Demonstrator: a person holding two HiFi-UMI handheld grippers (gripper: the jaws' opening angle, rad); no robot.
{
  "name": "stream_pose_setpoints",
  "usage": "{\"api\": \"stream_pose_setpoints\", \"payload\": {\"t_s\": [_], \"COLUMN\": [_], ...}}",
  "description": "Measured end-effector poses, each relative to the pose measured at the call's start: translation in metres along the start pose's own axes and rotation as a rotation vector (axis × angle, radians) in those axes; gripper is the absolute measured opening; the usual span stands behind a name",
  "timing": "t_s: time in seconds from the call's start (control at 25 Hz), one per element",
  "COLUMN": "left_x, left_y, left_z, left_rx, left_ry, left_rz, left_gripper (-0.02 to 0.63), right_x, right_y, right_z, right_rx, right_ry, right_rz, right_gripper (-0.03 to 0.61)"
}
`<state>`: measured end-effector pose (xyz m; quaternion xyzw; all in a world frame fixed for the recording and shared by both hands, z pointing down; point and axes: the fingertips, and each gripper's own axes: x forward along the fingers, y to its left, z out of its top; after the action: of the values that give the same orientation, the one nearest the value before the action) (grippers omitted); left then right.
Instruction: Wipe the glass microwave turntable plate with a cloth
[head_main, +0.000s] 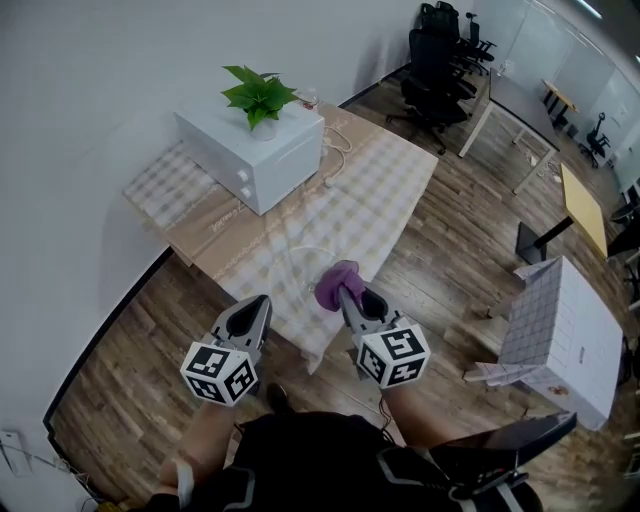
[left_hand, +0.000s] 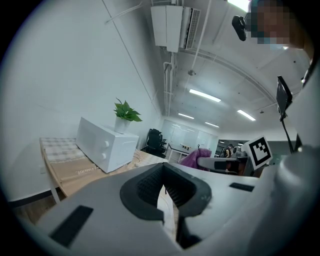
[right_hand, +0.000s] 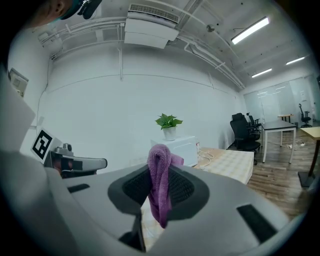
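The glass turntable plate (head_main: 300, 262) shows only as a faint clear outline over the near edge of the checked table (head_main: 385, 180), between my two grippers. My left gripper (head_main: 262, 300) has its jaws almost together, and a thin clear edge sits between its pads (left_hand: 150, 187); it looks shut on the plate's rim. My right gripper (head_main: 350, 292) is shut on a purple cloth (head_main: 335, 283), which hangs bunched between its pads (right_hand: 182, 187) in the right gripper view (right_hand: 160, 175). The cloth sits beside the plate's right side; contact is unclear.
A white microwave (head_main: 255, 150) with a potted plant (head_main: 258, 95) stands at the table's far left, with a cable (head_main: 335, 140) beside it. Office chairs (head_main: 440, 50) and desks fill the back right. A white checked box (head_main: 560, 335) sits on the floor to my right.
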<state>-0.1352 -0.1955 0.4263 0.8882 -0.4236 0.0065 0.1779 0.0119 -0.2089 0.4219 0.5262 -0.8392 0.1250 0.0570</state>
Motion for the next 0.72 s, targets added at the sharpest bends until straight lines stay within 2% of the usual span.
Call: {"api": "stream_pose_setpoints", "payload": {"t_s": [0.4, 0.6, 0.72], "left_x": [0.008, 0.025, 0.037], "left_y": [0.047, 0.057, 0.064], "left_z": [0.009, 0.002, -0.003], "left_rx": [0.008, 0.023, 0.023], "left_ry": [0.017, 0.038, 0.051], "left_rz": [-0.044, -0.047, -0.021], "left_gripper": [0.005, 0.005, 0.005], "right_x": [0.046, 0.073, 0.089], "right_y": [0.01, 0.008, 0.005], "right_z": [0.001, -0.006, -0.011], "right_rx": [0.018, 0.008, 0.008], "right_ry": [0.005, 0.01, 0.029], "right_rz": [-0.066, -0.056, -0.03], "right_gripper": [0.075, 0.075, 0.075]}}
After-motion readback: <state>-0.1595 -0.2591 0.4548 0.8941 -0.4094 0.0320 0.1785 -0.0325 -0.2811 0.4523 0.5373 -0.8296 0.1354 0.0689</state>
